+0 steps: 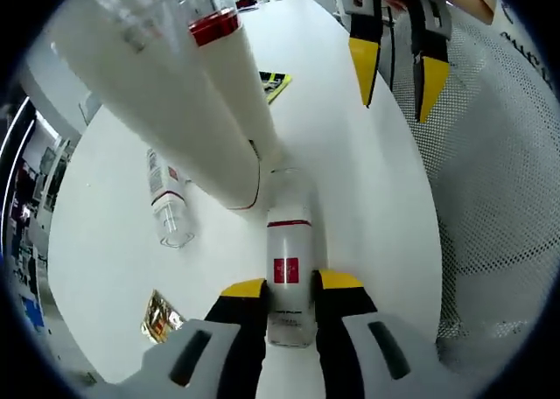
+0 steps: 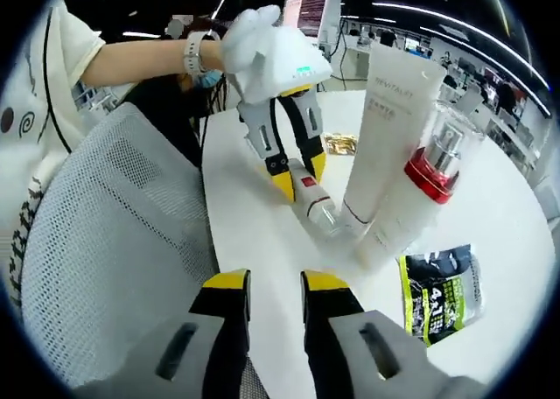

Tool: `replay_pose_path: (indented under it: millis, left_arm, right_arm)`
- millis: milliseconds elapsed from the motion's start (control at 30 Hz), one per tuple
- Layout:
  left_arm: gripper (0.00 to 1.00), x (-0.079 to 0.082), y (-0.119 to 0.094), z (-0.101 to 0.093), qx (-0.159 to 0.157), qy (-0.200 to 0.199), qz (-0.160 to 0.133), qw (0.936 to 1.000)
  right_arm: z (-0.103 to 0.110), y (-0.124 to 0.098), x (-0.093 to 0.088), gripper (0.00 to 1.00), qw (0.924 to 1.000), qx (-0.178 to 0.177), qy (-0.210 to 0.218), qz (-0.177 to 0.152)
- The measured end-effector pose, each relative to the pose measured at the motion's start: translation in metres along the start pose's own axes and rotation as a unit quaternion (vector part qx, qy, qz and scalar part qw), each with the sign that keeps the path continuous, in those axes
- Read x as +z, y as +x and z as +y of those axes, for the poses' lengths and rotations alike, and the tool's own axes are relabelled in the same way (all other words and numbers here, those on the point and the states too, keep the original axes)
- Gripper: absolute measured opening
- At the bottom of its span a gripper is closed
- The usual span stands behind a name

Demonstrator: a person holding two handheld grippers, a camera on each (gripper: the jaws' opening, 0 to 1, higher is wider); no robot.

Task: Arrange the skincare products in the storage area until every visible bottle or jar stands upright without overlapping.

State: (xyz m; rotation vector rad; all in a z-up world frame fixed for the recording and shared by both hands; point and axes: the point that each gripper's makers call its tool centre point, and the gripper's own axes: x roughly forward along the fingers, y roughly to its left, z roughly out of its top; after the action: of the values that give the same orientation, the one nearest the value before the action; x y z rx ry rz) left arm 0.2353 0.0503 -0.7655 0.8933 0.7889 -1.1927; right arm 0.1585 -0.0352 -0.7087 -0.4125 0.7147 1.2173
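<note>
Left gripper [image 1: 290,287]: yellow-tipped jaws clamped on a small white bottle with a red square label and clear cap [image 1: 290,272], which lies tilted on the white table [image 1: 367,171].
Right gripper [image 2: 275,287]: jaws apart, holding nothing, at the near table edge beside a grey mesh chair back [image 2: 114,241].
Tall white tube [image 2: 381,128]: upright, just beyond the held bottle's cap.
Red-collared bottle with clear cap [image 2: 420,185]: leaning against the tube's right side.
Clear-capped white bottle with red band [image 1: 166,198]: lying flat, left of the tube.
Green-and-black sachet [image 2: 442,292]: flat, near right.
Gold sachet [image 1: 159,317]: flat near the table edge.
</note>
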Motion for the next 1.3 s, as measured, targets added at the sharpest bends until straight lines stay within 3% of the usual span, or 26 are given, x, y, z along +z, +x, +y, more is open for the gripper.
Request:
replay_pose_path:
  millis: [100,167,267,300,367,600,633,667,733,767,900,933,967,1000,1033,1067,1133,1300]
  left_arm:
    - [0.20,0.003,-0.003,-0.003,0.005,-0.025,-0.016,0.9996]
    - [0.20,0.006,-0.005,-0.005,0.007,-0.034,-0.027,0.9990]
    - [0.20,0.011,-0.008,-0.008,0.012,-0.054,-0.044,0.9975]
    - [0.20,0.013,-0.009,-0.008,0.015,-0.059,-0.051,0.9968]
    - [0.20,0.018,-0.014,-0.008,0.023,-0.072,-0.069,0.9947]
    - [0.20,0.040,-0.028,-0.017,0.046,-0.100,-0.111,0.9877]
    - [0.20,0.041,-0.030,-0.016,0.050,-0.107,-0.115,0.9863]
    - [0.20,0.042,-0.032,-0.017,0.052,-0.112,-0.117,0.9854]
    - [0.20,0.046,-0.036,-0.018,0.057,-0.113,-0.128,0.9837]
    - [0.20,0.050,-0.039,-0.020,0.059,-0.115,-0.136,0.9822]
    - [0.20,0.057,-0.047,-0.022,0.070,-0.122,-0.152,0.9782]
    - [0.20,0.060,-0.048,-0.021,0.073,-0.123,-0.156,0.9773]
    - [0.20,0.062,-0.049,-0.020,0.079,-0.125,-0.159,0.9762]
    - [0.20,0.065,-0.051,-0.020,0.086,-0.127,-0.164,0.9745]
    - [0.20,0.068,-0.052,-0.019,0.091,-0.130,-0.167,0.9730]
    - [0.20,0.071,-0.053,-0.018,0.099,-0.132,-0.172,0.9712]
    - [0.20,0.078,-0.054,-0.022,0.102,-0.131,-0.178,0.9700]
    - [0.20,0.092,-0.051,-0.024,0.125,-0.100,-0.182,0.9702]
  right_arm:
    - [-0.002,-0.002,0.007,0.26,0.9988,0.000,0.036,-0.035]
    - [-0.003,-0.004,0.005,0.27,0.9981,-0.002,0.050,-0.036]
    - [-0.012,-0.005,0.004,0.22,0.9959,-0.030,0.073,-0.044]
    - [-0.017,-0.008,0.011,0.17,0.9930,-0.043,0.084,-0.070]
    - [-0.015,-0.013,0.016,0.19,0.9883,-0.030,0.119,-0.090]
    - [-0.027,-0.012,0.007,0.19,0.9828,-0.038,0.154,-0.095]
    - [-0.033,-0.012,0.004,0.18,0.9826,-0.051,0.153,-0.092]
    - [-0.035,-0.011,-0.004,0.19,0.9855,-0.056,0.146,-0.066]
    - [-0.033,-0.010,0.001,0.20,0.9822,-0.045,0.162,-0.083]
    - [-0.028,-0.010,0.005,0.21,0.9779,-0.029,0.182,-0.098]
    - [-0.032,-0.013,0.010,0.22,0.9633,-0.024,0.235,-0.126]
    - [-0.033,-0.015,0.015,0.22,0.9534,-0.013,0.263,-0.148]
    - [-0.033,-0.016,0.017,0.24,0.9482,-0.006,0.278,-0.154]
    - [-0.037,-0.021,0.024,0.26,0.9311,0.002,0.314,-0.186]
    - [-0.038,-0.023,0.025,0.25,0.9283,0.002,0.317,-0.194]
    - [-0.041,-0.026,0.029,0.25,0.9151,0.006,0.342,-0.213]
    - [-0.042,-0.028,0.033,0.26,0.8981,0.015,0.373,-0.233]
    - [-0.034,-0.026,0.039,0.24,0.8702,0.050,0.417,-0.257]
